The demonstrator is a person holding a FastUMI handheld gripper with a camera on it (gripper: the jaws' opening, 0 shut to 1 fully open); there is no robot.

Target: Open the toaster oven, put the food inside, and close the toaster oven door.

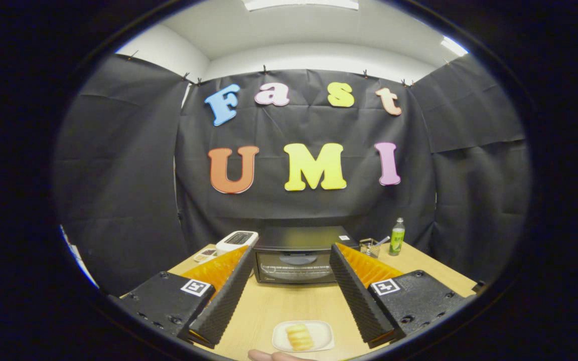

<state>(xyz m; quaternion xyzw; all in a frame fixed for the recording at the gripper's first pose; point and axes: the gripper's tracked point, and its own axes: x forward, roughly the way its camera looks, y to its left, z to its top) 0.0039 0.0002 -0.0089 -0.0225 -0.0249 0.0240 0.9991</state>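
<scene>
Hovering above the wooden table (269, 306), the gripper (291, 255) holds its two fingers spread wide apart, gripping nothing. Between them, close in and low, sits a small white plate (321, 337) carrying the food (299, 337), a pale yellow ridged pastry-like piece. Just below the plate, the tip of a person's finger (274, 356) shows at the table's near side. Beyond the fingertips and roughly centred between them stands the toaster oven (296, 258), its glass door shut and its handle running across the top of the door.

Left of the oven and just beside it rests a white device (237, 240), with a small tray-like object (203, 256) in front of that. To the oven's right stand a clear container (369, 247) holding a utensil and a green bottle (397, 236), both near the oven's corner.

The door comes first, I judge, and the risk lies there: hooking the handle off-centre or pulling at a slant could drag the light oven forward across the table instead of swinging the door down. A falling door could also sweep toward the plate if the plate lies within its arc. Later, a wide, loose pinch on the soft food could squash or drop it.
</scene>
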